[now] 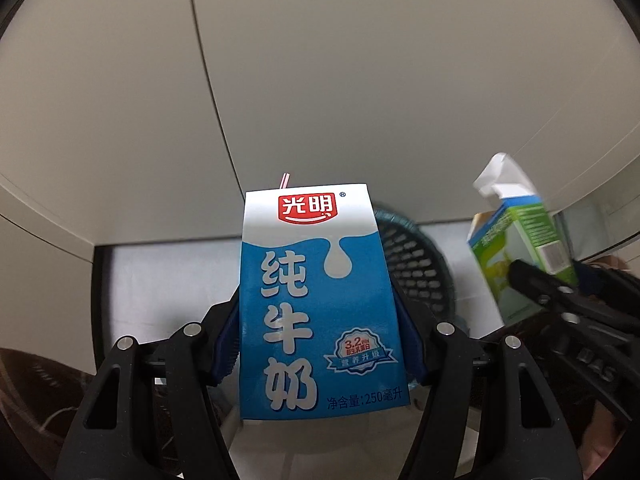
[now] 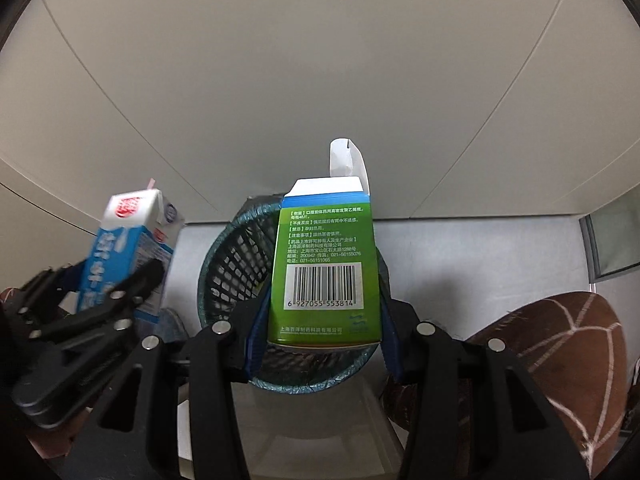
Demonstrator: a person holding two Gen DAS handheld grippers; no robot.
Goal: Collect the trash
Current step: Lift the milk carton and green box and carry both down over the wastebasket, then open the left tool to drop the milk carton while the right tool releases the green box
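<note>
I see a pale grey floor [image 2: 480, 264] running back to plain off-white wall panels [image 2: 320, 60], with thin seams dividing them. At the right edge of my right wrist view a brown cushion [image 2: 568, 356] with pale stitched lines sits on the floor, and a dark-framed panel [image 2: 608, 240] stands beyond it by the wall.

The one container is a dark mesh basket [image 2: 228, 268] with a blue-grey liner folded over its rim, standing on the floor close to the wall. I cannot tell what lies inside it; the boxes cover most of its opening.

My left gripper [image 1: 320, 340] is clamped on a blue and white milk carton [image 1: 320, 304], upright, a pink straw [image 1: 285, 180] poking from its top; it hangs in front of the basket's left side. My right gripper [image 2: 322, 316] is closed on a green medicine box [image 2: 326, 264], barcode facing me, top flap open, held directly over the basket's near rim. The two cartons are near each other but apart.
</note>
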